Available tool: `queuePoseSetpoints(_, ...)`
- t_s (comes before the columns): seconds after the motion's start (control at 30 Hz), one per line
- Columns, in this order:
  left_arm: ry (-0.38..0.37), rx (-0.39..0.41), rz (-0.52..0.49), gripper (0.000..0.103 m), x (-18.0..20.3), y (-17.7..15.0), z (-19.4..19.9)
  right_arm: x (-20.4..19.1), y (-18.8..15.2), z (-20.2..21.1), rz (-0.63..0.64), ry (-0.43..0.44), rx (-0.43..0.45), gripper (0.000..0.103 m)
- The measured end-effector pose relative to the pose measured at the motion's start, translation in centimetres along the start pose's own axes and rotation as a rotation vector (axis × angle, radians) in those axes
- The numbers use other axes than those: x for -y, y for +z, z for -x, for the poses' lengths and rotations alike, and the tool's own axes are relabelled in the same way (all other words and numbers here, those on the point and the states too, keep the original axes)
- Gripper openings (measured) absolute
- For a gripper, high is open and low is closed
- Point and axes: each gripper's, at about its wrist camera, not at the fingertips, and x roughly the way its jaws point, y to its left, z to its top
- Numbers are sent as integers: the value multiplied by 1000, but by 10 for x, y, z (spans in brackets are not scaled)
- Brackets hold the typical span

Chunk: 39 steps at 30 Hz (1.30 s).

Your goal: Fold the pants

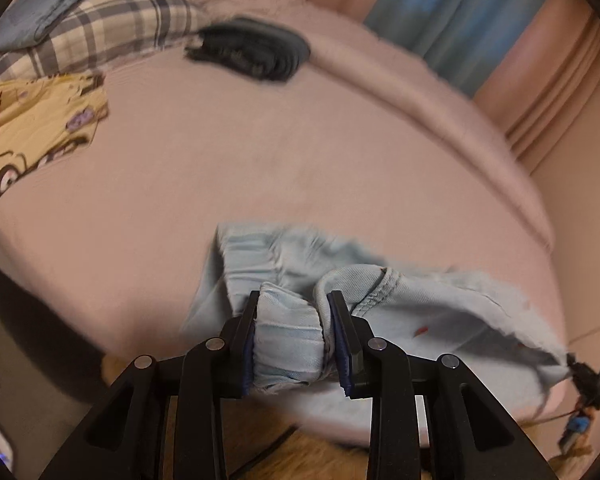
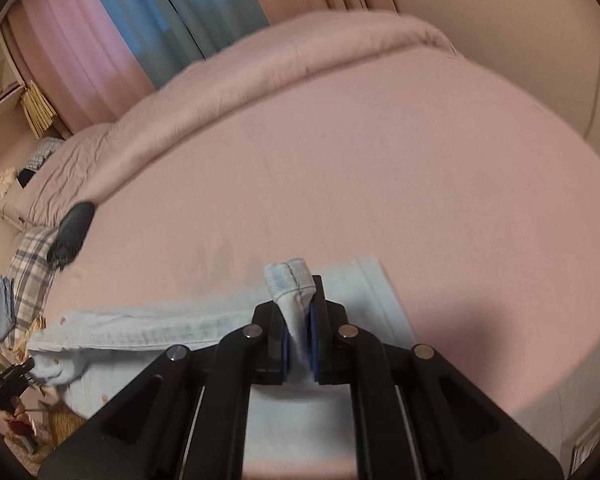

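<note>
Bottom centre, left wrist view: left gripper [image 1: 292,332], black two-finger tool with blue pads, clamped onto a thick bunched wad of the light blue denim pants [image 1: 440,312], looks like the gathered waistband bit.
Pants location: spread along the lower half of the frame on the pink bed sheet [image 1: 260,160], draping over the near edge of the bed; the cloth runs off to the lower right, where the other tool shows as a small dark shape.
Right gripper: right gripper [image 2: 298,344], bottom centre of the right wrist view, jaws nearly together and pinching a narrow folded hem that pokes up above the fingertips.
Pants, right view: pale blue denim [image 2: 148,328] stretches from that pinch out to the lower left, where the left tool grips the far end at the frame edge.
Upper left, left view: grey and white plaid cloth [image 1: 112,12] with a folded blue garment [image 1: 48,0] lying on top of it, and a yellow cartoon-print fabric [image 1: 32,128] just below.
Top centre: black ribbed object [image 1: 252,50], pretty blurry, sitting on the sheet near the rolled pink blanket [image 2: 284,64].
Background: blue and pink curtains [image 2: 172,12].
</note>
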Motion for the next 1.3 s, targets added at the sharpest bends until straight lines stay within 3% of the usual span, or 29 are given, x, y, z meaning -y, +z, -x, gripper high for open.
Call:
queuePoseSetpoints(0.17, 0, -43, -2, 33, -4, -4, 1, 17, -42, -14, 41, -38, -102, 15)
queuePoseSetpoints(0.3, 17, -49, -9, 40, 0, -2, 11, 21, -48, -10, 31, -33, -104, 17)
queuePoseSetpoints(0.4, 30, -53, -12, 41, 9, -1, 23, 16, -41, -2, 58, -96, -90, 32)
queuePoseSetpoints(0.47, 32, -31, -42, 44, 21, 0, 33, 12, -32, 5, 64, -134, -69, 55)
queuePoseSetpoints(0.53, 28, 1, -91, 51, 36, 1, 42, 12, -21, 12, 57, -137, -34, 60)
queuePoseSetpoints(0.67, 5, 67, -141, 62, 59, 5, 58, 16, 0, 1, 26, -129, -21, 62)
queuePoseSetpoints(0.77, -42, 97, -143, 63, 67, 12, 67, 15, 6, -28, 15, -95, -77, 60)
queuePoseSetpoints(0.83, -114, 106, -147, 65, 73, 16, 74, 14, 3, -48, 38, -110, -124, 58)
queuePoseSetpoints(0.93, -156, 124, -176, 71, 83, 20, 77, 5, -1, -68, 133, -267, -136, 19)
queuePoseSetpoints(1.07, -99, 103, -239, 71, 101, 19, 61, -2, 14, -52, 127, -233, -62, 12)
queuePoseSetpoints(1.17, -122, 46, -267, 71, 111, 16, 40, -10, 38, -35, 140, -232, 19, 11)
queuePoseSetpoints(1.3, -138, -59, -286, 71, 126, 8, 1, -9, 65, -44, 131, -239, 42, 11)
